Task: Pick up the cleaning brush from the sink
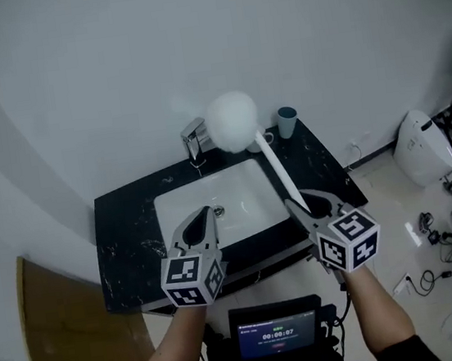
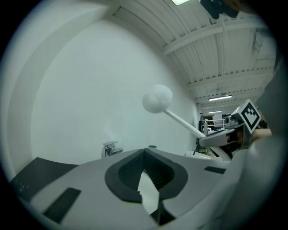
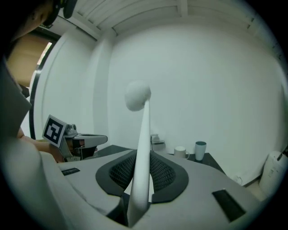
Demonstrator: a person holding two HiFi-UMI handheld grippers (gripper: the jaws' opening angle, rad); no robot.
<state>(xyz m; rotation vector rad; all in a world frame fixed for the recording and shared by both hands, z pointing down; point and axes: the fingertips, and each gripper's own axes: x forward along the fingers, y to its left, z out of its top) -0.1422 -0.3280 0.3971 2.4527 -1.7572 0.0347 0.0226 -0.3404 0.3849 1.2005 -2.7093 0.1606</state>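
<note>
In the head view, your right gripper (image 1: 299,205) has its jaws closed on the lower end of the cleaning brush (image 1: 268,157). The handle runs up and away from the jaws, and the round white head is in the air above the faucet (image 1: 195,141), clear of the sink (image 1: 176,207). Your left gripper (image 1: 204,213) sits beside it over the basin, its jaws together on nothing.

In the left gripper view, the brush slants off to the right, well apart from those empty, closed jaws.

In the right gripper view, the handle passes straight between the pads. It runs almost in line with the jaws and tilts up. The right hand alone carries it, so any further lift goes along that axis.
</note>
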